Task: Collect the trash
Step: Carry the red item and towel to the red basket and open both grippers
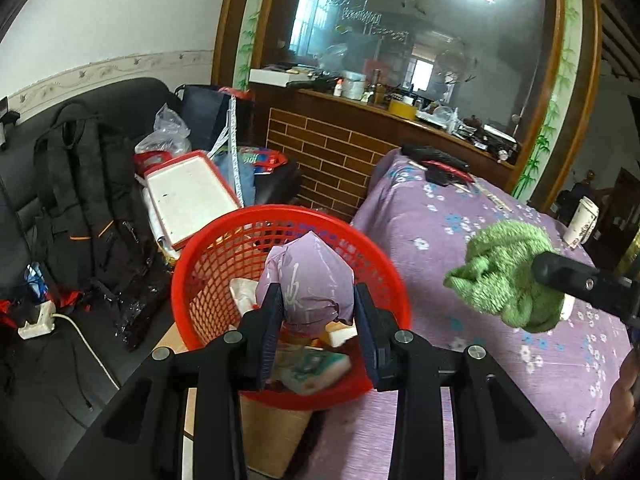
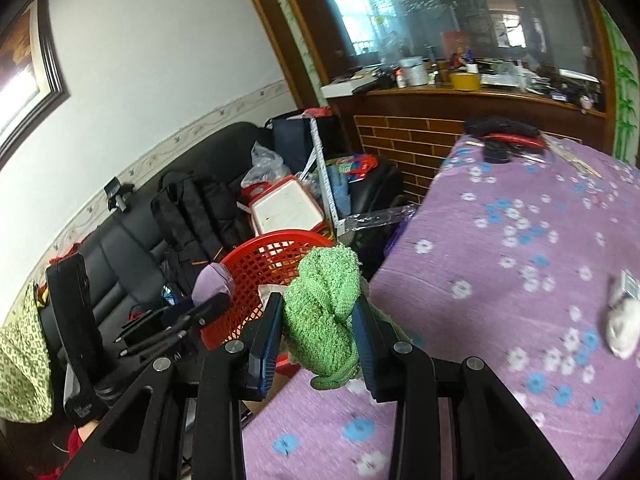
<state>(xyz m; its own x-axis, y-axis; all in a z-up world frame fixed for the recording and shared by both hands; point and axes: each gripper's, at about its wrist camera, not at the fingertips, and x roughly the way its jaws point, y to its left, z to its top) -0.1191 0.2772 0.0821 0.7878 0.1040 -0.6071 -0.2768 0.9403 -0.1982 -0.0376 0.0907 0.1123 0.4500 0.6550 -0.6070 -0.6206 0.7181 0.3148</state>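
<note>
A: Two loads, one in each hand. Your left hand-held gripper (image 1: 316,308) pinches a crumpled lilac plastic bag (image 1: 308,280) between its blue pads, and the bundle bulges up past the fingertips. It hangs right over the mouth of the red mesh basket (image 1: 208,276).

B: And my right one?

A: Your right hand-held gripper (image 2: 318,324) is clamped on a bunched green knitted cloth (image 2: 324,312). The cloth stands up between the pads and droops below them. It sits over the near left corner of the surface (image 2: 500,248), the one under the purple flowered covering, just right of the basket. From the left wrist view you see the same cloth out to the right, above the covering, not above the basket.

B: What is in the basket already?

A: Some crumpled white paper (image 1: 244,292) against the mesh, and a green-and-white packet (image 1: 316,364) low down near the bottom. The rest is too tangled to name.

B: Anything left on the surface?

A: One small white crumpled scrap (image 2: 622,332) at the right edge, blurred, with a little box (image 2: 628,284) just beyond it. A paper cup (image 1: 582,222) stands at the far right, and dark things lie at the far end. Left of the basket, a black sofa (image 2: 120,240) carries a black backpack (image 1: 80,184).
</note>
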